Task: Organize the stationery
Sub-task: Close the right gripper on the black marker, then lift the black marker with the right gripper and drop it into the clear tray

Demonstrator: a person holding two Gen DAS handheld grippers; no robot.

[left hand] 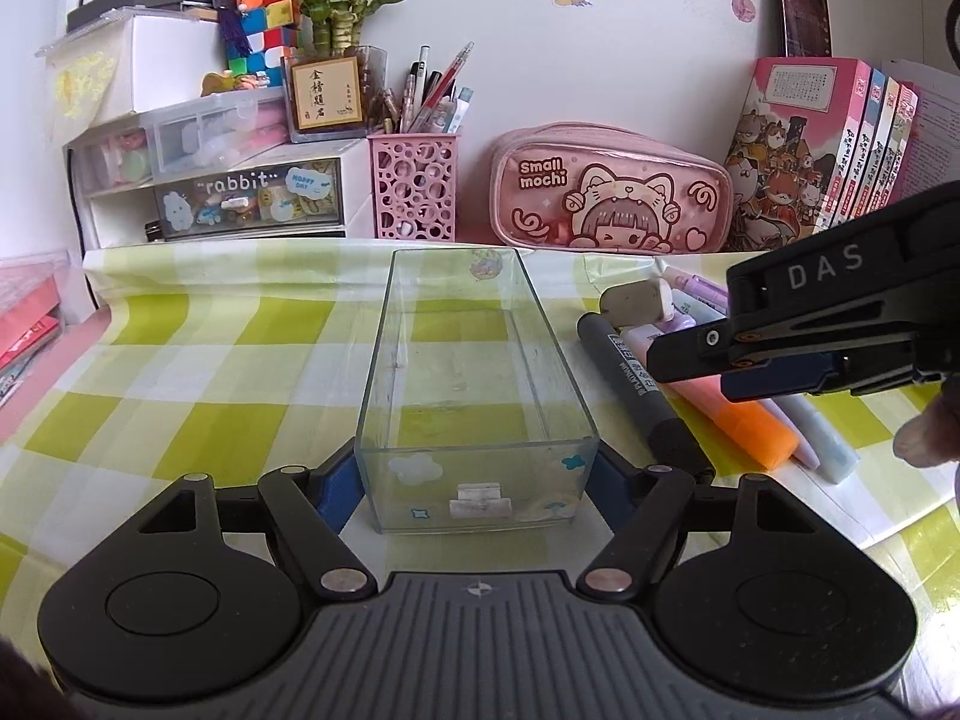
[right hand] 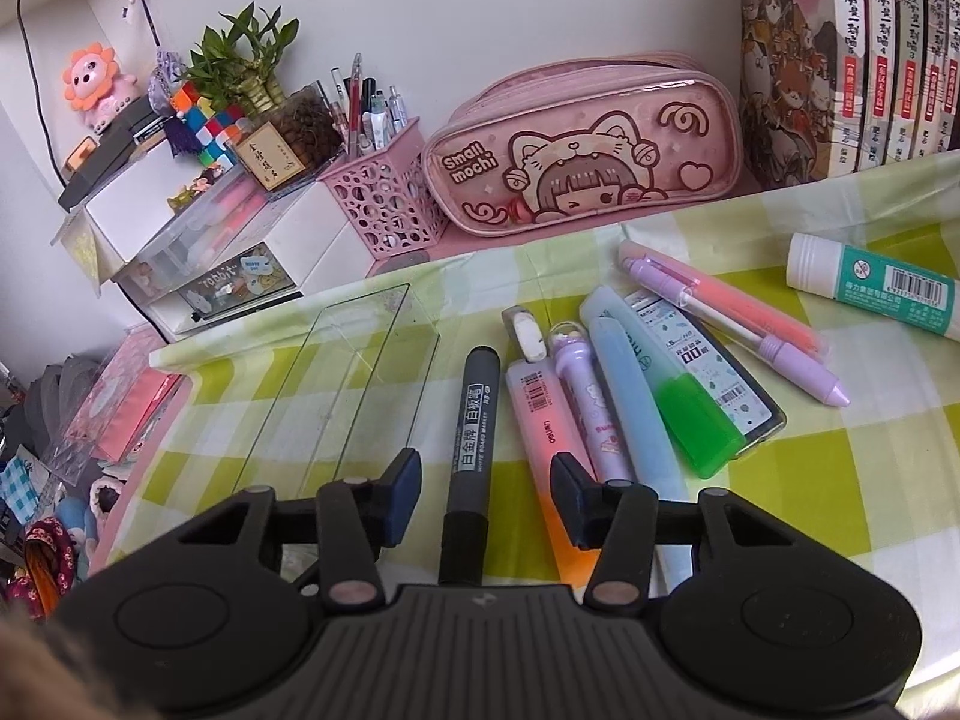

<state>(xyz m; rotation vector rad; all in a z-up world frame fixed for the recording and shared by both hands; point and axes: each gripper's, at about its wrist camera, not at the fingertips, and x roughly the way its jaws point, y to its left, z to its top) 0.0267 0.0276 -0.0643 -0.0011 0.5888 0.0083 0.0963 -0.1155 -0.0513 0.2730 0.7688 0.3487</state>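
Note:
A clear rectangular box (left hand: 474,384) stands empty on the green checked cloth (left hand: 180,420). My left gripper (left hand: 477,480) is shut on its near end, one blue pad pressed against each side wall. To the box's right lies a grey whiteboard marker (right hand: 474,420). My right gripper (right hand: 486,474) is open and straddles that marker, with a gap showing on both sides. In the left wrist view the right gripper (left hand: 690,354) hangs over the marker (left hand: 642,384) and a pink-orange highlighter (left hand: 738,414).
Right of the marker lie an eraser (right hand: 528,330), a pink-orange highlighter (right hand: 534,414), a green highlighter (right hand: 696,420), several pens and a glue stick (right hand: 870,288). Along the wall stand a pink pencil case (right hand: 588,150), a pink pen holder (right hand: 384,198), drawers (left hand: 240,198) and books (right hand: 852,60).

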